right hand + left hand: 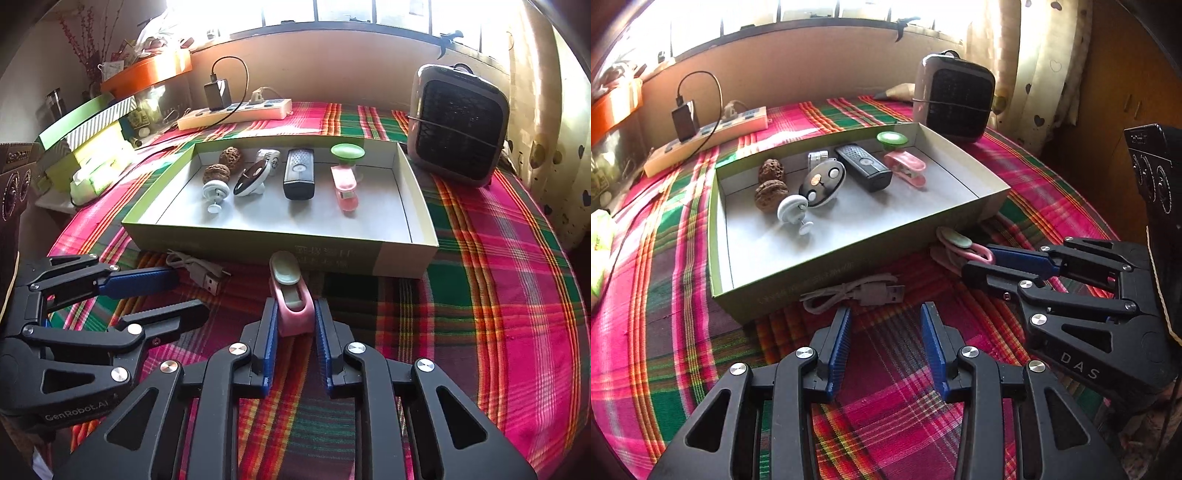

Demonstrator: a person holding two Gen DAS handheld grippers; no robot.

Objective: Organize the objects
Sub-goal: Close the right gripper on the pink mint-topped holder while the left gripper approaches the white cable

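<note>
My right gripper (295, 332) is shut on a pink clip with a pale green tab (293, 314), which lies on the plaid cloth just in front of the shallow green box (229, 245). The left wrist view shows the same clip (955, 243) in the right gripper (979, 264). My left gripper (886, 332) is open over bare cloth with nothing between its pads. A coiled grey USB cable (857, 293) lies just ahead of it, against the box (783, 291). Inside the box are two walnuts (770, 184), a black remote (864, 166), another pink clip (907, 168) and several small gadgets.
A grey fan heater (458, 125) stands behind the box at the right. A power strip (236, 112) with a charger lies along the back wall. Stacked boxes (92, 147) crowd the left edge. A curtain (1034, 66) hangs at the right.
</note>
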